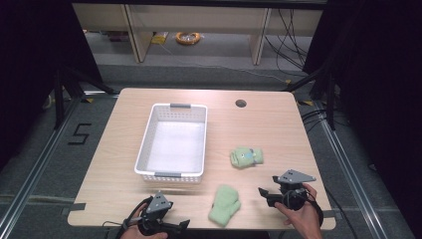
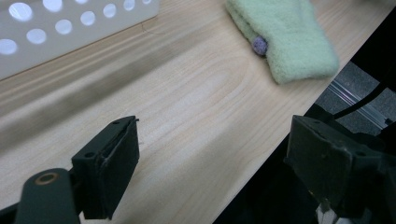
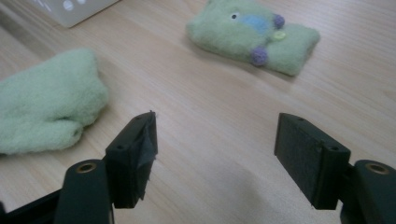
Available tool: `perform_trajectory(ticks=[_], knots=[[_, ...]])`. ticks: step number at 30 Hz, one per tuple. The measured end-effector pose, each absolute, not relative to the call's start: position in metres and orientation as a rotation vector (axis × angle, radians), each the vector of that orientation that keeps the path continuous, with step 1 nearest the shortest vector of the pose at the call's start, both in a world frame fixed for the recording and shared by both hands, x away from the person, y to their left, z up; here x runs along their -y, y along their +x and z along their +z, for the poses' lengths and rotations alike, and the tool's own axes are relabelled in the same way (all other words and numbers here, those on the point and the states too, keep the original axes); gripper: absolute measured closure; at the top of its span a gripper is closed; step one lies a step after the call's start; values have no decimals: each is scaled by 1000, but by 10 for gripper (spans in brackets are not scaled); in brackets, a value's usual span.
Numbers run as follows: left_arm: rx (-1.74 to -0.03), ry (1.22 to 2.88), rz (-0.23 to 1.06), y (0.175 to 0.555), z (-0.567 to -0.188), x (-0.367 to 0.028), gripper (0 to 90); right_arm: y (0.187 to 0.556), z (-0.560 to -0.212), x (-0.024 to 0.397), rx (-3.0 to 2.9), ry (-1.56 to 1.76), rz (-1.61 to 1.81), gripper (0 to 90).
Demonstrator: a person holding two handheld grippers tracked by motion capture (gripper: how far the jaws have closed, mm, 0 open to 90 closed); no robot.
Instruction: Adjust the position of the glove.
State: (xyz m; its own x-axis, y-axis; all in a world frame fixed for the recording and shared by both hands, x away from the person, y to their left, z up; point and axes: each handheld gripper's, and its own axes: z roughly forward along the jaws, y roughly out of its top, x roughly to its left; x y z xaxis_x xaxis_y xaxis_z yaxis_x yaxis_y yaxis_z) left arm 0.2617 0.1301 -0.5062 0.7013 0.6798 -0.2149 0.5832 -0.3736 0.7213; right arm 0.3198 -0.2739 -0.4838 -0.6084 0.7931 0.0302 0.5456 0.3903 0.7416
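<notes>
Two pale green fleece mittens lie on the light wooden desk (image 1: 259, 119), apart from each other and held by neither gripper. The plain mitten (image 1: 224, 205) rests near the front edge of the desk, between the two grippers in the high view, its cuff toward the person. In the left gripper view the plain mitten (image 2: 285, 39) sits ahead at the upper right, close to the desk's edge, with a small purple button on its side. In the right gripper view the plain mitten (image 3: 44, 109) lies just left of the left-hand finger. The decorated mitten (image 1: 246, 156), with a blue patch, a yellow button and purple buttons, lies farther back, to the right of the white perforated plastic basket (image 1: 149, 137); in the right gripper view the decorated mitten (image 3: 254, 35) is straight ahead at the top.

The left gripper (image 1: 185, 225) hovers at the front left edge of the desk, its black fingers (image 2: 112, 163) spread wide with only bare wood between them. The right gripper (image 1: 264, 193), held in a hand at the front right, points toward the mittens, and its fingers (image 3: 310, 156) are likewise spread apart over bare desk, touching nothing.
</notes>
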Motion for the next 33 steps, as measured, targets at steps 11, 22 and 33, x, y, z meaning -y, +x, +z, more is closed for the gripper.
perform_trajectory(ticks=[11,22,33], knots=[[-954,2080,164,261,-507,-128,164,317,-483,268,-2354,1163,1055,363],[-958,2091,159,261,-509,-126,165,318,-483,265,-2353,1132,1077,348],[-923,2076,113,259,-507,-115,203,320,-480,249,-2387,1061,1153,368]])
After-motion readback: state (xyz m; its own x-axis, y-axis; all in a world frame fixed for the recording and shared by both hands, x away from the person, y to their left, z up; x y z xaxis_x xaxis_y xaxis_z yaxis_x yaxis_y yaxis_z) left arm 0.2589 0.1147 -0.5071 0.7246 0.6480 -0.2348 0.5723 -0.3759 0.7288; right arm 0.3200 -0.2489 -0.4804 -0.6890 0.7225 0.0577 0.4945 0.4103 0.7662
